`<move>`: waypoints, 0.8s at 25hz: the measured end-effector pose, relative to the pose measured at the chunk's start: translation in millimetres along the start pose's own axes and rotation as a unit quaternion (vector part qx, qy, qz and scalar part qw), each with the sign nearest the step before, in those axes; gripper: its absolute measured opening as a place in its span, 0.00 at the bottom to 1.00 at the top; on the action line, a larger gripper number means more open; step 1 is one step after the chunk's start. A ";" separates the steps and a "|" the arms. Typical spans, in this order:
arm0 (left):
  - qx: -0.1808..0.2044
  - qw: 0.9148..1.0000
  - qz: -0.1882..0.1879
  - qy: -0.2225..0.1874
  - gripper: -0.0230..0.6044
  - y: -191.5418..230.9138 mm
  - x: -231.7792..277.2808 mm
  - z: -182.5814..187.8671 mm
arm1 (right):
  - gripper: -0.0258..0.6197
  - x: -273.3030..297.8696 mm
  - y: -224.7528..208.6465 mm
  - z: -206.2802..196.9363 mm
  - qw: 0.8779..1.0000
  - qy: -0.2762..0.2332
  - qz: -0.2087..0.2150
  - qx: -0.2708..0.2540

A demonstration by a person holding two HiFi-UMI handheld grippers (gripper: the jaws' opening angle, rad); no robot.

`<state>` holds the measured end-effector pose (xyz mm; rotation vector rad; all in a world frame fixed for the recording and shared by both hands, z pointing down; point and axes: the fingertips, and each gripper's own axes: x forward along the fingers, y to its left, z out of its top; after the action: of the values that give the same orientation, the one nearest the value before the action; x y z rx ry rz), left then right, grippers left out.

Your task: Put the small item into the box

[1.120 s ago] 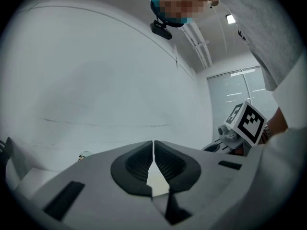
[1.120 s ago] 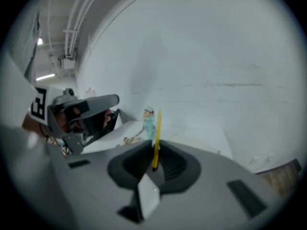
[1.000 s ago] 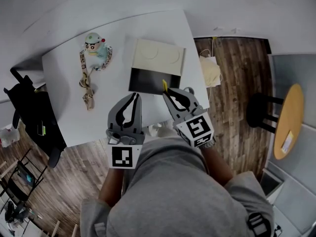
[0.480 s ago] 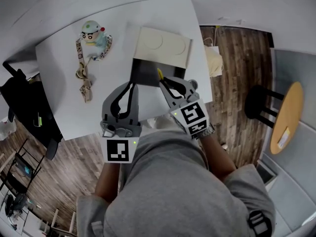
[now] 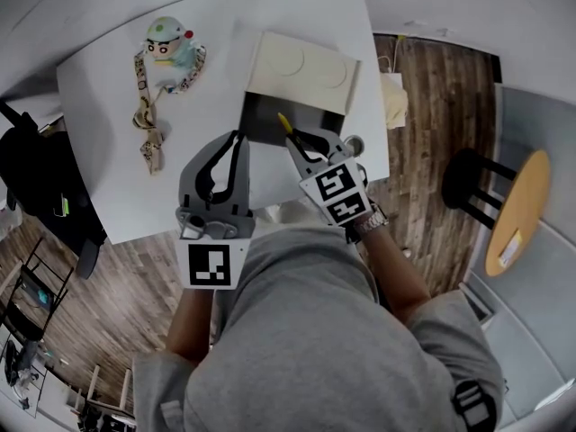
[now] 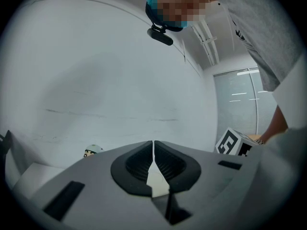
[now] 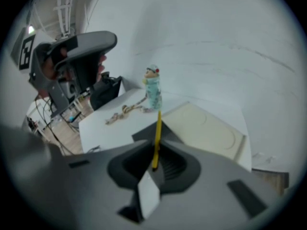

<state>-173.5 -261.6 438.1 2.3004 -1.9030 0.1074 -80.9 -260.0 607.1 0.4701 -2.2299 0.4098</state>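
Head view, from the left: a black chair stands off the white table's left edge. A toy figure with a lanyard lies at the far left of the top, and bare tabletop separates it from the box. The left gripper hangs over the table's near part, tips just left of the box's near-left corner. The left gripper view shows its jaws pressed together with nothing between them. The box's dark tray lies open, its cream lid folded back on the far side, close to the table's right edge. The right gripper sits at the tray's near edge, clamped on a thin yellow stick whose free end points over the dark inside. Right of the table edge are wood floor and a stool.
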 end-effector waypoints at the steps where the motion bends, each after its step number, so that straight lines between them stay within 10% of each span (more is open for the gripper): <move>1: 0.000 1.000 0.001 0.001 0.10 1.3 0.0 -1.0 | 0.14 3.0 -0.1 -3.6 1.000 0.008 0.003 0.000; 20: -0.017 1.000 0.018 0.010 0.10 34.5 11.2 -15.0 | 0.14 59.8 -22.7 -50.7 0.991 0.136 0.005 0.011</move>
<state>-204.6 -276.2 457.1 2.2347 -1.9217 0.1020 -74.0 -269.7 687.9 0.3896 -1.9675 0.4749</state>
